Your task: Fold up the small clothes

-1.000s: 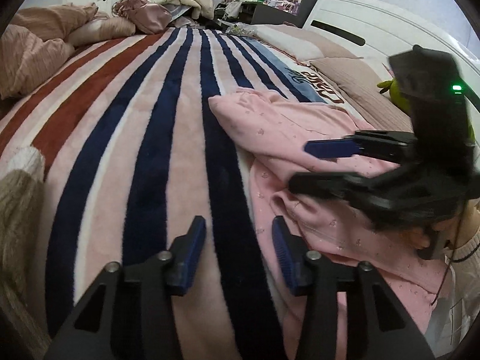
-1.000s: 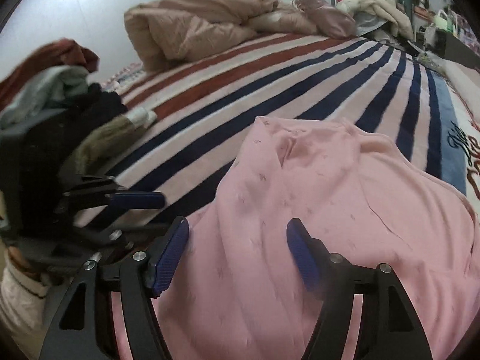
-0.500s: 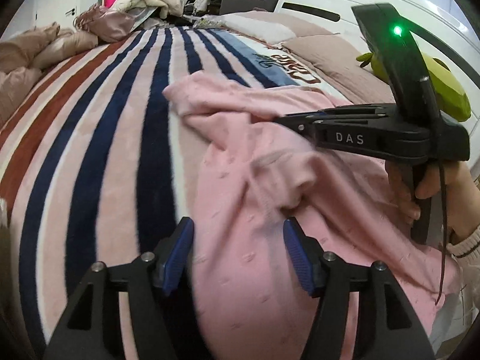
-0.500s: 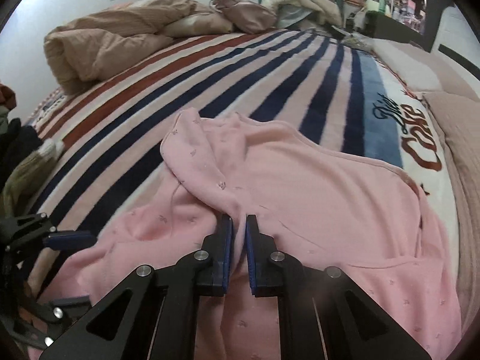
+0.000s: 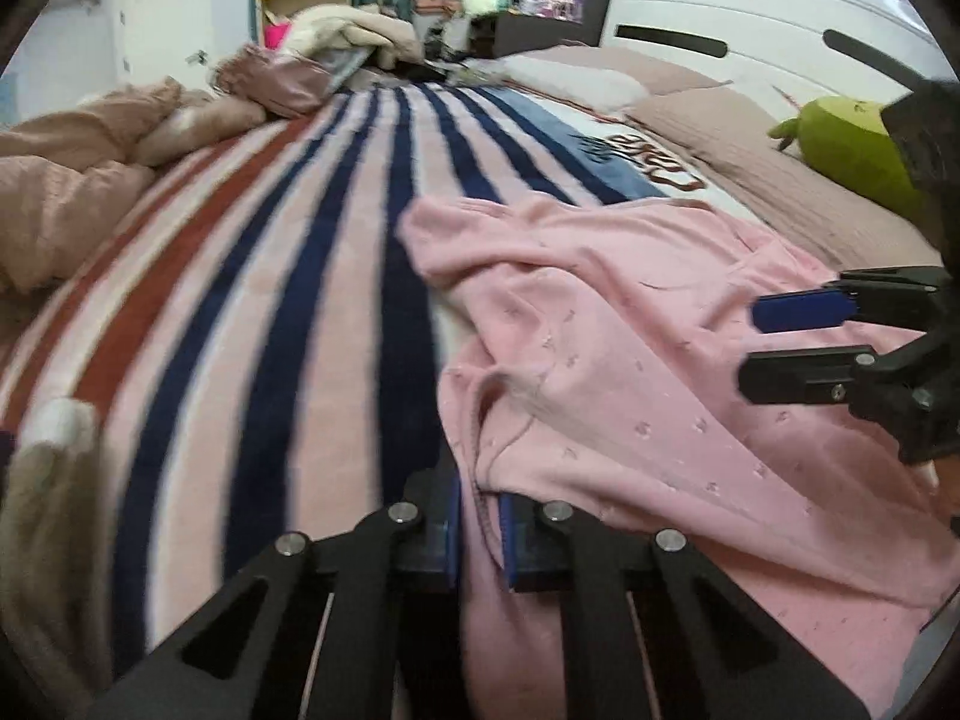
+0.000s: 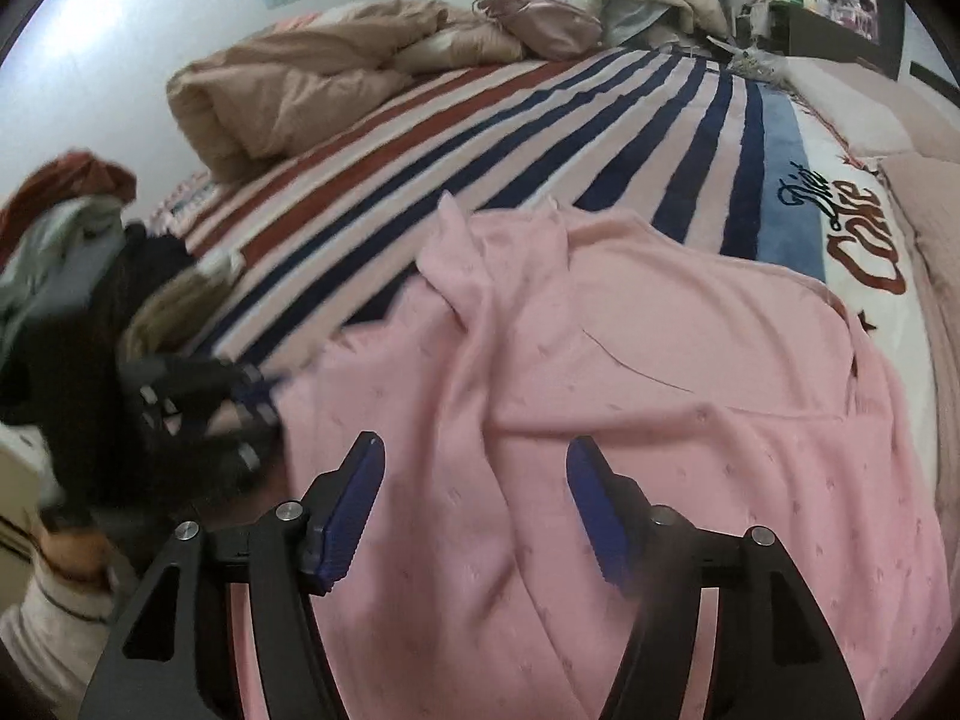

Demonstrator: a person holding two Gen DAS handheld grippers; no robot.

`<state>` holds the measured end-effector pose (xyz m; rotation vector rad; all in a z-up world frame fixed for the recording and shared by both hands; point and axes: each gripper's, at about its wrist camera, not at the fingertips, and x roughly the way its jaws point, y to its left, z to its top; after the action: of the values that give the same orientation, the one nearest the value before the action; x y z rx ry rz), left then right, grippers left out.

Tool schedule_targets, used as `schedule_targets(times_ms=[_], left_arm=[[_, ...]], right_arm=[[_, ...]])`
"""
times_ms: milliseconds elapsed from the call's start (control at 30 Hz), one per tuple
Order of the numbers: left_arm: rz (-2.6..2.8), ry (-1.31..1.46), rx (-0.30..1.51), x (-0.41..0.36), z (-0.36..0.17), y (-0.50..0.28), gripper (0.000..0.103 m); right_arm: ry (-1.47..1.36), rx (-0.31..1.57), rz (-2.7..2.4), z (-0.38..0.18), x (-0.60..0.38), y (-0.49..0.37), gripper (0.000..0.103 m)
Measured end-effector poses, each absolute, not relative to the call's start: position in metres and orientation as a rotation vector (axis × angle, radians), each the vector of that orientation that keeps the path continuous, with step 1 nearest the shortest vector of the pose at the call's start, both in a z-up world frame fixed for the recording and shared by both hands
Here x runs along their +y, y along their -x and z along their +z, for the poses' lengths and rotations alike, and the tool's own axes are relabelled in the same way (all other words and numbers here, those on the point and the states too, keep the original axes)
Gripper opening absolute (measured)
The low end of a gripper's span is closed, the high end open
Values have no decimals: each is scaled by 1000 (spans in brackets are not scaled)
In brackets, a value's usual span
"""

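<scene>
Pink garment (image 5: pixel 630 372) spread rumpled over striped blanket (image 5: pixel 288 276), filling lower right of the left wrist view and centre of the right. Left gripper (image 5: pixel 480 531) clamped narrow on a fold of the garment's near edge at bottom centre. Right gripper (image 6: pixel 474 510) opening, jaws apart above the pink cloth, gripping nothing. Green plush toy (image 5: pixel 840 150) at upper right.

The garment (image 5: pixel 630 372) is pale pink with tiny scattered darker motifs, the blanket (image 5: pixel 288 276) on the bed runs in navy, rust-red and pale pink stripes with a blue band and white panel of dark lettering, the duvet (image 6: pixel 288 96) is dusty beige, and the plush toy (image 5: pixel 846 150) is lime green.
</scene>
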<state>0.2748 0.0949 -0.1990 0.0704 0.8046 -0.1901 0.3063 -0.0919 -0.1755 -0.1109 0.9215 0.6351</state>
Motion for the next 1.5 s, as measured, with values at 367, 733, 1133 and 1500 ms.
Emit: schedule_targets(times_ms=[367, 733, 1133, 1500], left_arm=[[-184, 11, 817, 126, -207, -260, 31], [-211, 26, 682, 119, -171, -228, 47], [-259, 88, 531, 84, -114, -157, 67], [-361, 102, 535, 24, -115, -119, 73]], right_arm=[[94, 1024, 765, -199, -107, -277, 56], [190, 908, 554, -198, -123, -256, 4], [-92, 813, 533, -173, -200, -199, 29], [-353, 677, 171, -190, -363, -81, 40]])
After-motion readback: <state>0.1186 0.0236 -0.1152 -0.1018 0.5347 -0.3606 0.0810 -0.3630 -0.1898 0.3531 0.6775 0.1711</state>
